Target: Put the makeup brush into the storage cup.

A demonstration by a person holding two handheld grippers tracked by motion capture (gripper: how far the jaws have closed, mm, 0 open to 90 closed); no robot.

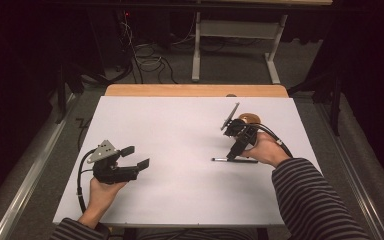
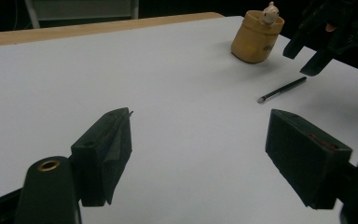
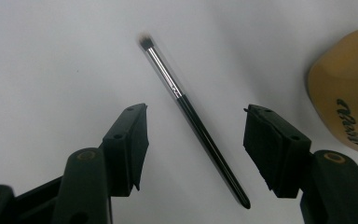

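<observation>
**Brush on white table, item one**

Brush (image 3: 193,119) is lying flat on the white table (image 1: 180,130), and we are hovering our right gripper (image 3: 193,149) over it, jaws spread on either side, not touching. Yellow cup (image 2: 256,39) is standing just beyond. We are resting our left gripper (image 1: 132,157) well apart, jaws released and empty.

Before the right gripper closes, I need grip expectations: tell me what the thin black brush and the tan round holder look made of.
Thin black brush: glossy black handle, plastic or lacquered wood by its sheen; shiny silver ferrule, probably metal; dark bristle tip. Tan round holder: matte, smooth, opaque; probably plastic or painted wood, the look leaves it open.
</observation>
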